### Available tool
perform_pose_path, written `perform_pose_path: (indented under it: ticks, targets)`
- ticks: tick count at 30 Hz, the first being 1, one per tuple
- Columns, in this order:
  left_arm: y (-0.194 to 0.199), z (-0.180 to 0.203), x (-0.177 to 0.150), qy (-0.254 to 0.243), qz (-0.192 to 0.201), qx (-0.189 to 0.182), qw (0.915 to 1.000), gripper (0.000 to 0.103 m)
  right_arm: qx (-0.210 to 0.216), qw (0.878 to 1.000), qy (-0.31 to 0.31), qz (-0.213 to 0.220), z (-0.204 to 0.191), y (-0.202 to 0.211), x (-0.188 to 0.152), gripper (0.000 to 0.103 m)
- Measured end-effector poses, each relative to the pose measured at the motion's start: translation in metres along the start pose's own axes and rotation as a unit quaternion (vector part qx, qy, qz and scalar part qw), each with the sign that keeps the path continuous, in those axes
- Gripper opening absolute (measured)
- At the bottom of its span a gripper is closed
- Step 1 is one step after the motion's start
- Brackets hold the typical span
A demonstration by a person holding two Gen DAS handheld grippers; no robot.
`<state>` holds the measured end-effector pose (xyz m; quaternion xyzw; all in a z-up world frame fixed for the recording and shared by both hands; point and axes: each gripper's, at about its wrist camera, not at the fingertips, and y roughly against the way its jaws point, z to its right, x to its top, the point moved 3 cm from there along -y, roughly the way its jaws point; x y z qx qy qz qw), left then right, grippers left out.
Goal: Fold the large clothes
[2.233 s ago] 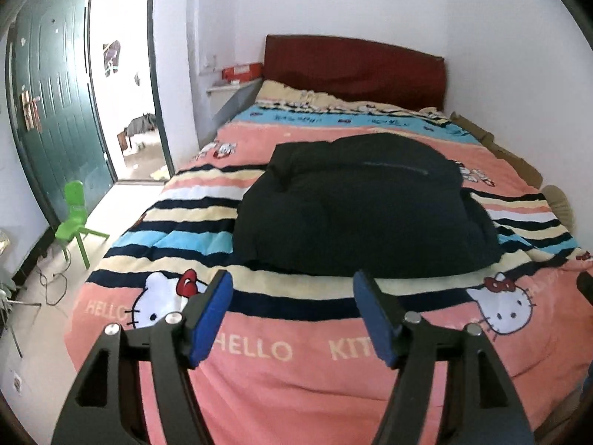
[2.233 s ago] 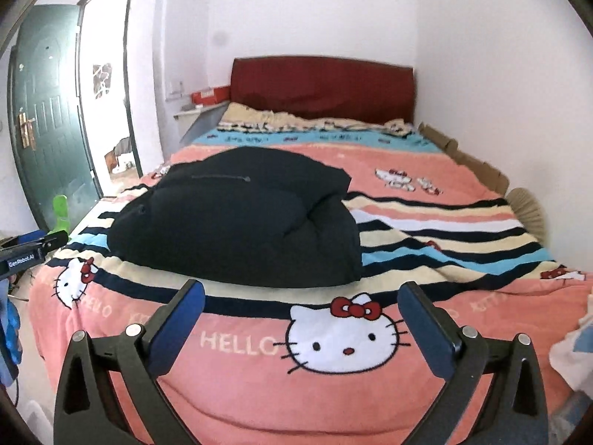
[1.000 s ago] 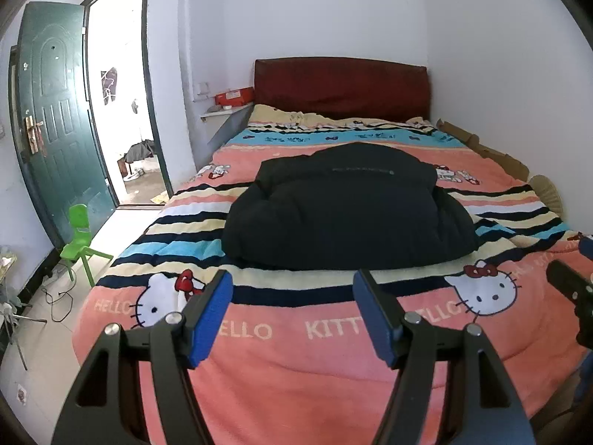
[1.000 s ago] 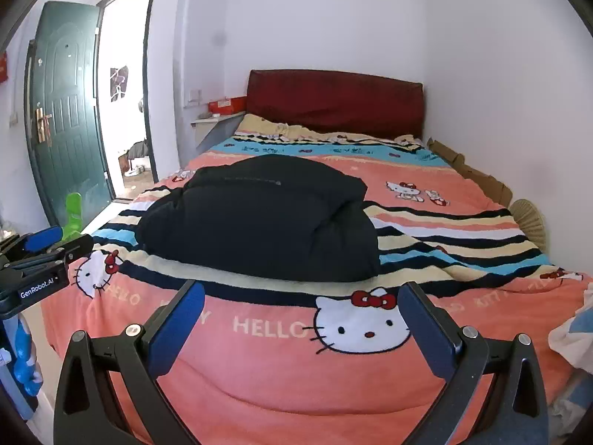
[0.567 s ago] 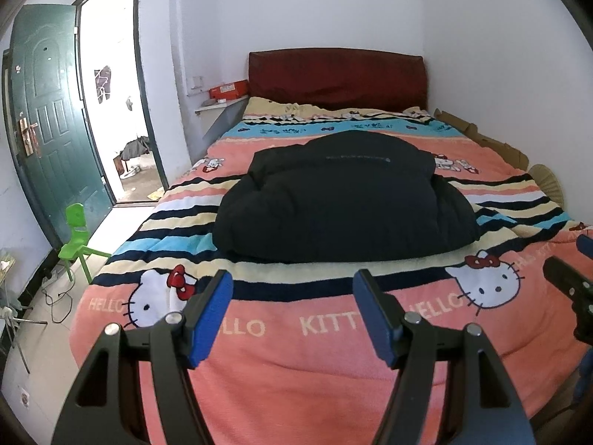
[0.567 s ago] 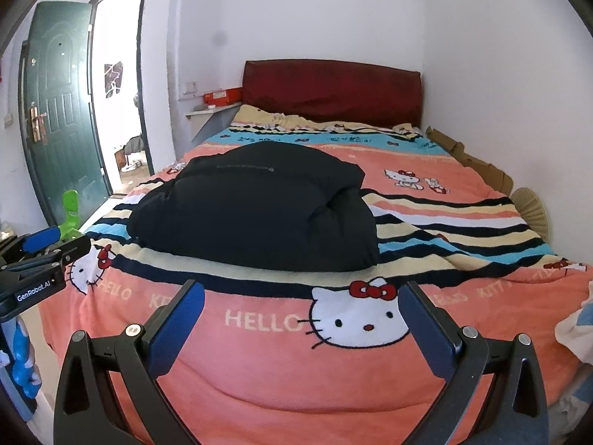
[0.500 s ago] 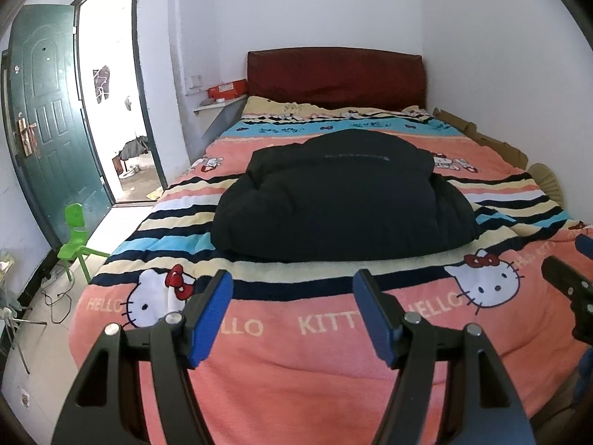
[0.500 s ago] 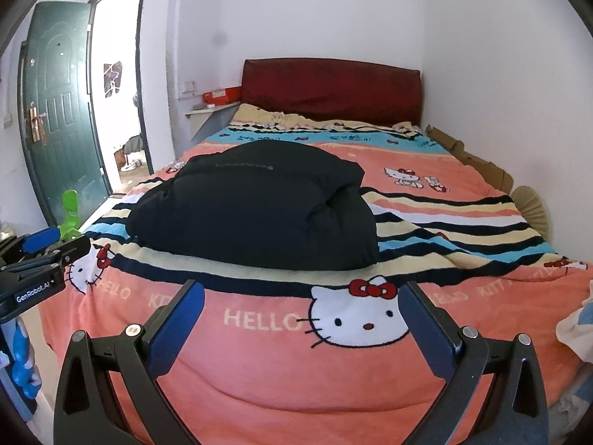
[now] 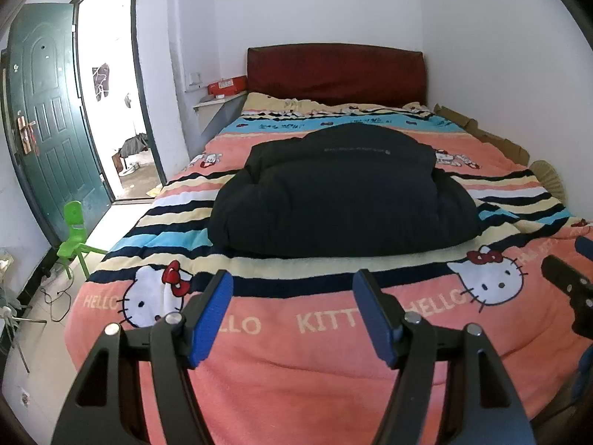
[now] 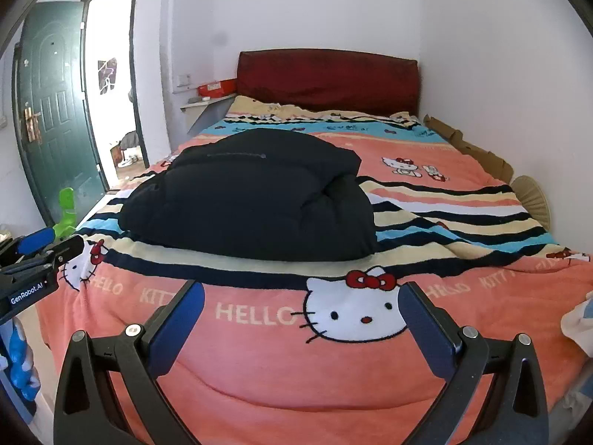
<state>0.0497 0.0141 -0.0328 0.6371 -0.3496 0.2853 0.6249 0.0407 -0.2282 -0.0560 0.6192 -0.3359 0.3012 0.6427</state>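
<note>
A black padded jacket (image 9: 341,193) lies folded into a thick bundle in the middle of the bed, on a pink striped Hello Kitty blanket (image 9: 278,352). My left gripper (image 9: 292,282) hovers over the near end of the bed, short of the jacket, open with nothing between its blue pads. The right wrist view shows the jacket (image 10: 252,200) left of centre on the blanket (image 10: 259,352). My right gripper (image 10: 302,289) is open wide and empty, also short of it. Each gripper shows at the other view's edge: right gripper (image 9: 567,285), left gripper (image 10: 33,259).
A dark red headboard (image 9: 333,74) and white walls close the far end and right side. Cardboard (image 10: 481,155) and a woven fan (image 10: 533,196) line the right wall. Left of the bed are a green door (image 9: 44,129), an open doorway and a green child's chair (image 9: 74,230).
Since the oldest frames both grippers have drawn back from the jacket, which now looks smaller. Over the last half second the views barely shift. The jaws and the jacket are unchanged.
</note>
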Motion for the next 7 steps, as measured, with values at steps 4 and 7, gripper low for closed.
perform_pose_path:
  ticks: [4,7]
  targets:
    - [-0.0025,-0.001,-0.0015,0.0,-0.004,-0.005,1.0,0.066,0.0,1.0,-0.001,-0.002,0.001,-0.0023,0.0006,0.102]
    - [-0.0041,-0.0017,-0.0025,0.003,-0.008,-0.007,0.9999,0.066,-0.001,1.0,-0.001,-0.003,0.0015,-0.0033,0.0002,0.102]
